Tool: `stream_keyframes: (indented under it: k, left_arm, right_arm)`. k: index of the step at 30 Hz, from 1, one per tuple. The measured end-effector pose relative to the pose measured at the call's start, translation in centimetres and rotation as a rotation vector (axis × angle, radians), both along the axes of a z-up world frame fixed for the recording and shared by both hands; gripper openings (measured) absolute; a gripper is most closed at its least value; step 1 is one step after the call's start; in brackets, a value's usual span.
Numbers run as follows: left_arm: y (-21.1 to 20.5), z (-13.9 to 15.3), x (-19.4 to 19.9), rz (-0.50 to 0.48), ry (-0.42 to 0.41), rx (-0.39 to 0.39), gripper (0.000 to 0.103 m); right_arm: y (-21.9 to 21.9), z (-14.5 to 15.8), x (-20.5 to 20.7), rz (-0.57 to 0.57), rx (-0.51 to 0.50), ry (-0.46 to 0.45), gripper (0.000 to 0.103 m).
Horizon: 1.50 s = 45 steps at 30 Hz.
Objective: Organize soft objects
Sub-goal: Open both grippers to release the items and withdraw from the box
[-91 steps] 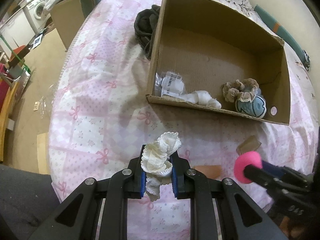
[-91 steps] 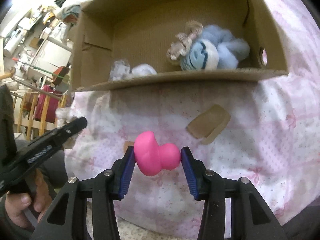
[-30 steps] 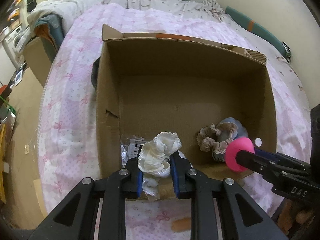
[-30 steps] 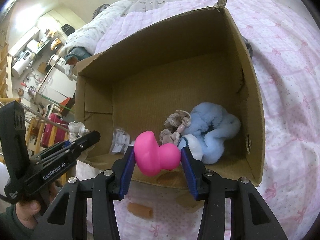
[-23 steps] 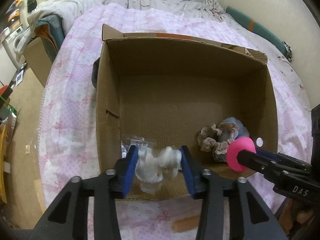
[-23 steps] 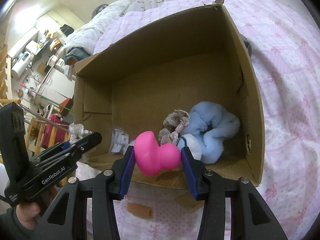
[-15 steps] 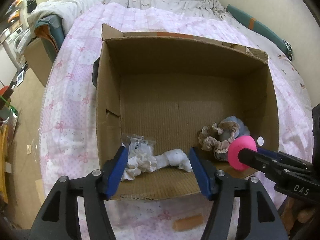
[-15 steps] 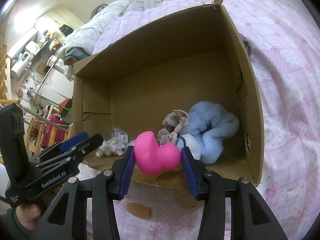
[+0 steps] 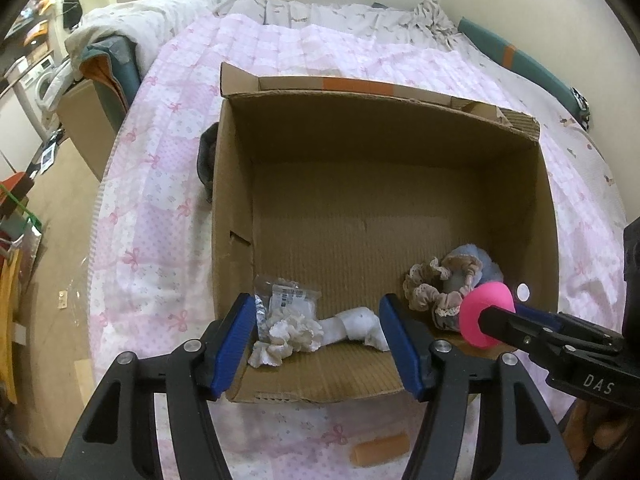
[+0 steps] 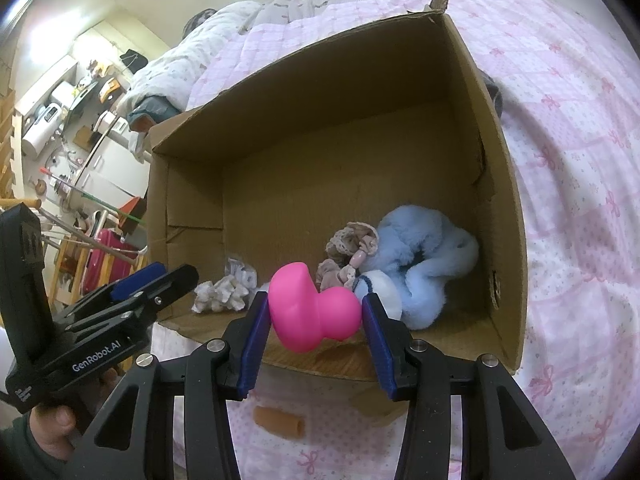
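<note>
An open cardboard box (image 9: 384, 140) stands on the pink bedspread. On its floor by the near wall lies a cream lace scrunchie (image 9: 288, 334), next to a white rolled sock (image 9: 356, 326). My left gripper (image 9: 316, 308) hangs open above them, touching neither. To the right, my right gripper (image 10: 316, 308) is shut on a pink soft toy (image 10: 312, 308), held just over the box's near rim. A blue plush (image 10: 424, 256) and a beige scrunchie (image 10: 352, 244) sit in the box's right corner. In the right wrist view the left gripper (image 10: 160, 280) shows at the left, held by a hand.
A clear plastic packet (image 9: 288, 294) lies behind the cream scrunchie. A dark garment (image 9: 206, 160) rests against the box's left outer wall. A small tan roll (image 9: 380, 454) lies on the bedspread (image 9: 160, 200) in front of the box. The bed's edge drops to the floor at left.
My left gripper has opened and the cream scrunchie has dropped from it onto the box floor. The right gripper has kept still with the pink toy.
</note>
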State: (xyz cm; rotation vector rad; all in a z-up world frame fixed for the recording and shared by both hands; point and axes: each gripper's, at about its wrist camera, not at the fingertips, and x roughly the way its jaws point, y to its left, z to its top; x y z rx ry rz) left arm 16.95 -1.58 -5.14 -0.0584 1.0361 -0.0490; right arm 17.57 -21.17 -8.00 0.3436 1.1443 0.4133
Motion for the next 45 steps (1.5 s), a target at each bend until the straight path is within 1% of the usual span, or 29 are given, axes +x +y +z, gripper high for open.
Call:
stream_keyframes:
  k: [6,9,10,11,13,16,20,29,36,39,41,45]
  left_arm:
    - [0.3,0.2,0.1,0.013,-0.006,-0.002,0.061]
    - [0.6,0.3,0.2,0.023,-0.007,-0.010,0.061]
    - [0.7,0.3,0.2,0.025,-0.006,-0.013,0.061]
    - [0.7,0.2,0.2,0.024,-0.001,-0.015,0.061]
    - [0.7,0.2,0.2,0.022,0.003,-0.012,0.061]
    - [0.6,0.1,0.2,0.019,0.000,0.003,0.061]
    - [0.6,0.2,0.1,0.024,0.001,0.005,0.061]
    - [1.0,1.1,-1.3,0.030,-0.030,0.022,0.061]
    - [0.9,1.9,-2.8,0.015,-0.047,0.038,0.061]
    - [0.6,2.1,-3.6,0.001,-0.057,0.064,0.061]
    - [0.6,2.1,-4.2,0.007,-0.058,0.060,0.061]
    - [0.8,1.5,-5.3,0.020,-0.028,0.035,0.061]
  right_arm:
    - [-0.2,-0.2,0.1,-0.005,0.020,0.013,0.049]
    - [-0.4,-0.1,0.1,-0.009,0.034,0.011,0.052]
    - [-0.6,-0.1,0.1,-0.013,0.044,0.010,0.058]
    - [-0.7,0.0,0.2,-0.020,0.054,0.010,0.068]
    - [-1.1,0.1,0.1,-0.031,0.076,0.000,0.072]
    - [-1.2,0.2,0.0,-0.040,0.077,-0.007,0.077]
    - [-1.4,0.0,0.1,-0.050,0.091,0.012,0.077]
    - [-1.7,0.8,-0.3,-0.068,0.077,-0.007,0.077]
    - [-2.6,1.7,-1.3,-0.088,0.071,-0.021,0.077]
    - [-3.0,2.0,-1.8,-0.095,0.059,-0.025,0.077]
    - [-3.3,2.2,-2.3,-0.100,0.051,-0.028,0.077]
    - [-4.0,2.4,-3.3,-0.109,0.040,-0.027,0.077]
